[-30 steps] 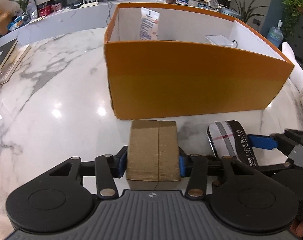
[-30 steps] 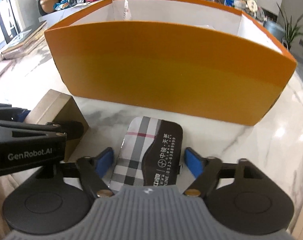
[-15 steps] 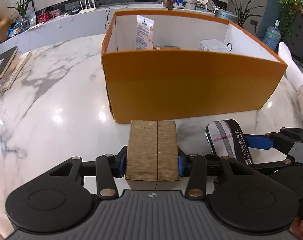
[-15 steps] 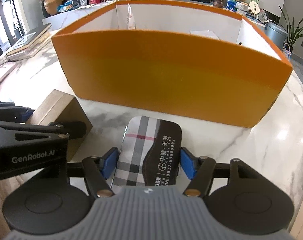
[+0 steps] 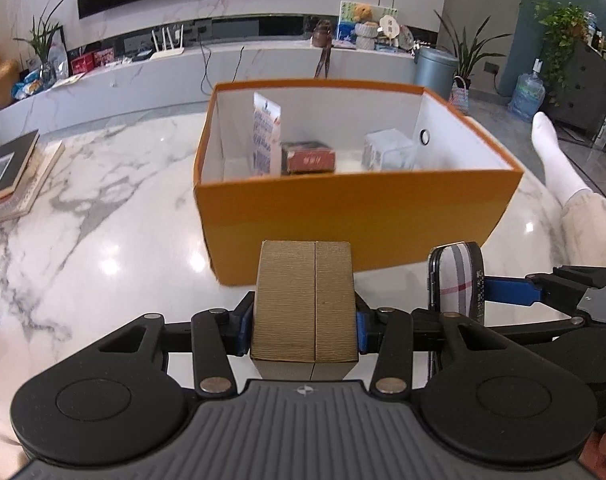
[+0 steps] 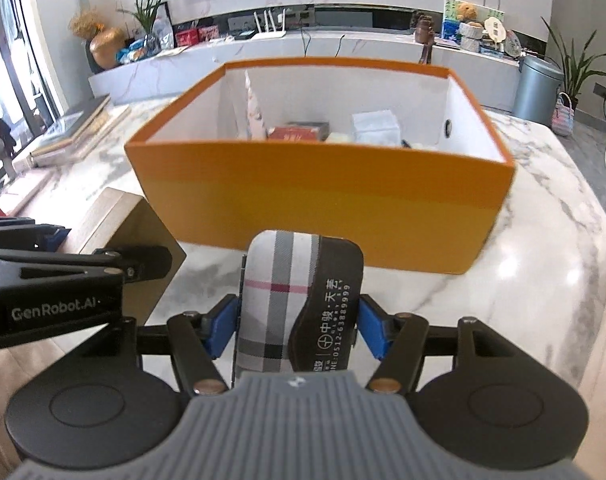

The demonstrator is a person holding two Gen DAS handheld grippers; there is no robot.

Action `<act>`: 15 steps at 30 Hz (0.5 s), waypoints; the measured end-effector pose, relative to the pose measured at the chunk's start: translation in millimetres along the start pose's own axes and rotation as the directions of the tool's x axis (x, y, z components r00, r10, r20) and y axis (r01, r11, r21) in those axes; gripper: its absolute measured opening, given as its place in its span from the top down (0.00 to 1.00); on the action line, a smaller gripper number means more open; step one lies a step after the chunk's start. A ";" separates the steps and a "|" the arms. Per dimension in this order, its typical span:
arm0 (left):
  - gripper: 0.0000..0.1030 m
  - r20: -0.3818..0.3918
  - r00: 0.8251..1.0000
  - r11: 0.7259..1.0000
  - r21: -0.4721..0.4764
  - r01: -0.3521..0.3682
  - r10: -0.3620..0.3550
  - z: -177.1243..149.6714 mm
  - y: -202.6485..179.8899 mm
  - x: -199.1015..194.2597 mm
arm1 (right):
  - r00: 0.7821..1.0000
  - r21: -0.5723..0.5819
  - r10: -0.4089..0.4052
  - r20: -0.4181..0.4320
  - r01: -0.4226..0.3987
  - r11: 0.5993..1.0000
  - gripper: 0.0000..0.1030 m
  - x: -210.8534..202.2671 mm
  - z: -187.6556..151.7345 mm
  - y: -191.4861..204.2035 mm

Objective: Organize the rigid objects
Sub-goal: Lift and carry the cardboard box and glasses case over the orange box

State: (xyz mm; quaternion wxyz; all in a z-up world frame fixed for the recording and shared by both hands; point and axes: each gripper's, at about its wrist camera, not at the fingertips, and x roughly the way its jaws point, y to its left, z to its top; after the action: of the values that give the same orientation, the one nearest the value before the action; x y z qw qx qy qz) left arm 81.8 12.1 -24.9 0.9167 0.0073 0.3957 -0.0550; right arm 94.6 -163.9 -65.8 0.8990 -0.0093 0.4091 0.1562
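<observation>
My left gripper (image 5: 303, 328) is shut on a brown cardboard box (image 5: 305, 300) and holds it above the marble table, just short of the orange bin (image 5: 355, 216). My right gripper (image 6: 299, 330) is shut on a plaid glasses case (image 6: 299, 300) with a black printed band, held up beside the left one. The case also shows in the left wrist view (image 5: 457, 280), and the box in the right wrist view (image 6: 119, 232). The orange bin (image 6: 323, 208) stands right ahead, open at the top.
Inside the bin are an upright printed packet (image 5: 266, 140), a red box (image 5: 309, 158) and a clear white box (image 5: 389, 152). Stacked books (image 5: 11, 176) lie at the table's left edge. A person's leg in a white sock (image 5: 555, 160) is at the right.
Both grippers have risen with their objects, so the bin's inside has come into view. The right gripper's fingers closed in on the case.
</observation>
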 end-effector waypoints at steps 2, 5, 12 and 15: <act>0.50 0.006 1.000 1.000 0.008 -0.001 0.001 4.2 -3.1 -2.5 | 1.000 0.020 0.004 0.004 -0.004 1.000 0.38 -6.7 2.5 -5.5; 0.50 0.007 1.000 0.999 0.041 0.003 -0.003 8.4 -9.9 -2.6 | 0.999 0.066 0.016 0.028 -0.018 0.998 0.38 -17.5 12.5 -17.1; 0.50 0.010 0.999 0.998 0.051 0.047 -0.047 20.9 -19.4 1.4 | 0.994 0.036 -0.032 0.102 0.028 0.999 0.38 -39.4 45.8 -33.2; 0.50 0.027 0.998 0.997 0.062 0.053 -0.055 29.1 -20.0 0.8 | 0.992 0.008 -0.047 0.121 0.046 0.999 0.38 -42.7 57.9 -36.0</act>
State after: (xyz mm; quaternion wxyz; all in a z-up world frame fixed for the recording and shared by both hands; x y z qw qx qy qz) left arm 101.3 -9.5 -4.9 0.9197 0.0238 0.3810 -0.0918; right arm 121.0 -201.4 0.2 0.9255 -0.0071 0.3539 0.1346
